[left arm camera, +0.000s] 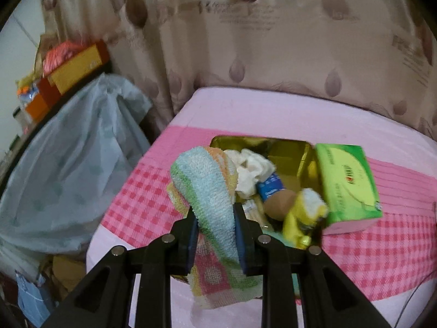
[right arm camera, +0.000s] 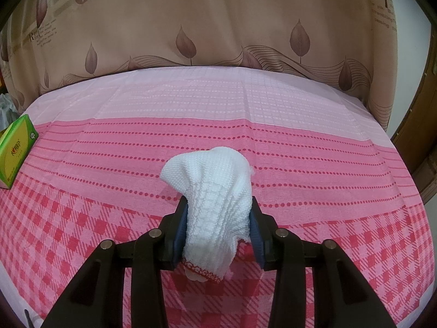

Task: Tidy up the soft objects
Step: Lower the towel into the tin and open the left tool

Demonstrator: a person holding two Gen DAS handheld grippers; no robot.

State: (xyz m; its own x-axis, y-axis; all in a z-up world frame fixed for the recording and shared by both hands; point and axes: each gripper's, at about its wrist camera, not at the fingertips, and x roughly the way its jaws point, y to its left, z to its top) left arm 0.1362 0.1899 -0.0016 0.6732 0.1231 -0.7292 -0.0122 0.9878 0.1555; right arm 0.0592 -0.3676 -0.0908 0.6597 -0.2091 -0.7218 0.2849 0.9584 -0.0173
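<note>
My left gripper (left arm camera: 214,213) is clamped on a striped pastel towel (left arm camera: 210,188), which droops over the near-left corner of the pink bedspread (left arm camera: 245,114). Right behind it a gold tin (left arm camera: 297,158) sits open on the spread, stuffed with a cream cloth (left arm camera: 252,169), a blue-labelled bottle (left arm camera: 275,191) and a yellow-and-white rag (left arm camera: 308,205); a green tissue pack (left arm camera: 347,183) leans on the tin's right side. Off the bed's left edge, a grey plastic bag (left arm camera: 71,158) and stacked yellow and red boxes (left arm camera: 73,68). My right gripper (right arm camera: 218,207) pinches a white knit cloth (right arm camera: 213,191) above the checked middle of the spread, nothing around it. Right view shows only the tissue pack (right arm camera: 16,150) at the far left edge, no tin; leaf-print curtain (right arm camera: 218,27) behind the far edge.
</note>
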